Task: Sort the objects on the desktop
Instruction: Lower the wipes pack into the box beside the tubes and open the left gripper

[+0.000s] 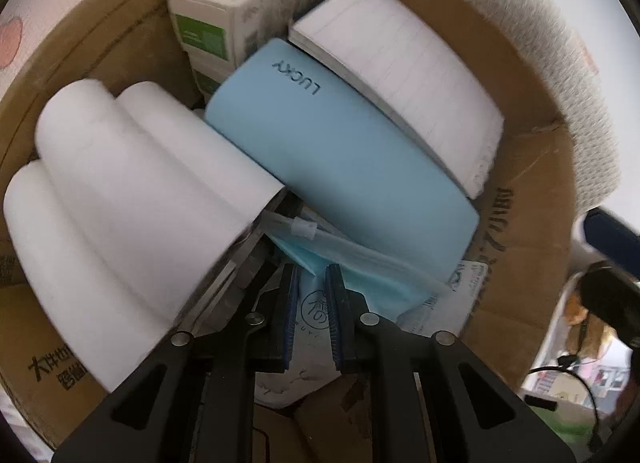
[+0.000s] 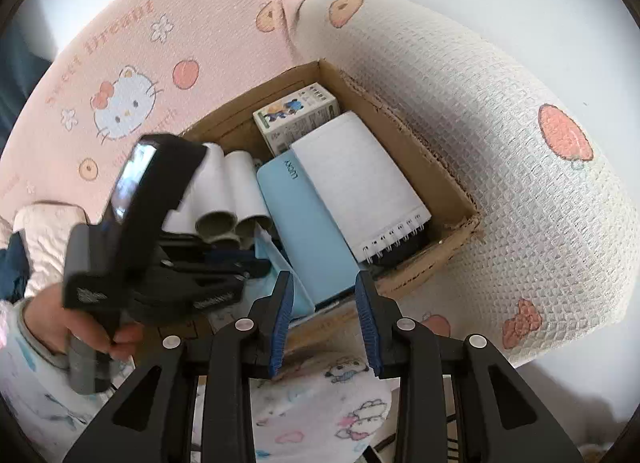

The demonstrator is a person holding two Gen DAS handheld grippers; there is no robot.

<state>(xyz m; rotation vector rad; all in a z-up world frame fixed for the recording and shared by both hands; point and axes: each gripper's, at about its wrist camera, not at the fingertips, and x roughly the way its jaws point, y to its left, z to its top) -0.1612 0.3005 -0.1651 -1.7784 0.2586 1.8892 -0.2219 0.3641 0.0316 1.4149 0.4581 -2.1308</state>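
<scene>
Cardboard formed the open brown box (image 2: 404, 135) that sat between a pink cartoon-printed cloth (image 2: 132, 63) on the left and a white waffle-weave cloth (image 2: 480, 135) on the right. Inside it lay the sorted things: a small white carton with a green band and a cartoon figure (image 2: 298, 113) at the far end, a white lined spiral-bound notepad (image 2: 356, 179) along the right wall, a pale blue flat case marked LUCKY (image 2: 304, 219) just left of the notepad and partly under it, and three white paper rolls with grey cores (image 2: 228, 191) at the left.

The left gripper (image 1: 311, 283) pointed steeply down into the near end of the box, its blue-padded jaws narrow, with a clear plastic packet holding a blue face mask (image 1: 352, 263) lying at their tips and running between them. Whether the pads actually pressed on the packet could not be told. A hand (image 2: 76, 323) in a pale patterned sleeve (image 2: 24, 363) gripped that tool's handle.

The right gripper (image 2: 324, 291) hung above the near rim of the box, its jaws narrowly apart with nothing between them.
</scene>
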